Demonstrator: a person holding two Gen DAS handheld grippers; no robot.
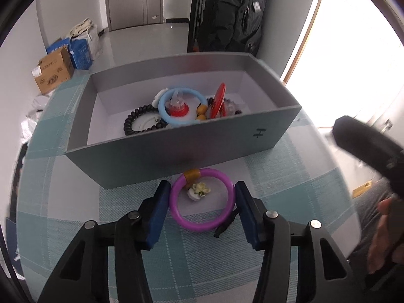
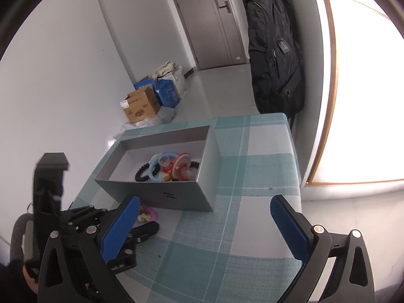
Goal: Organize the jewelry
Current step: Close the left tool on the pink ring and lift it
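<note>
Listing from largest down, as seen from my tongs: a room with pale walls, a grey door (image 2: 214,25) far ahead, a dark backpack (image 2: 275,55) hanging to the right of it, and cardboard and blue boxes (image 2: 151,98) on the floor ahead to the left. Next, the table under a teal-and-white checked cloth (image 2: 252,214), directly beneath both tools. Next, the grey box (image 1: 176,156), just ahead of my left gripper (image 1: 202,202); it already holds a blue bangle (image 1: 181,108), a black bead bracelet (image 1: 136,121), a red disc piece (image 1: 218,98) and smaller bits heaped together, so most of the sorting looks done. Next, the purple bangle (image 1: 202,199), outside the box, flat on the cloth between my left pads, which bracket it; whether they press it I cannot tell. Inside its ring lies a small white flower charm (image 1: 199,190). Both remain to be boxed. My right gripper (image 2: 204,229) stands wide open, empty, off to the right.
</note>
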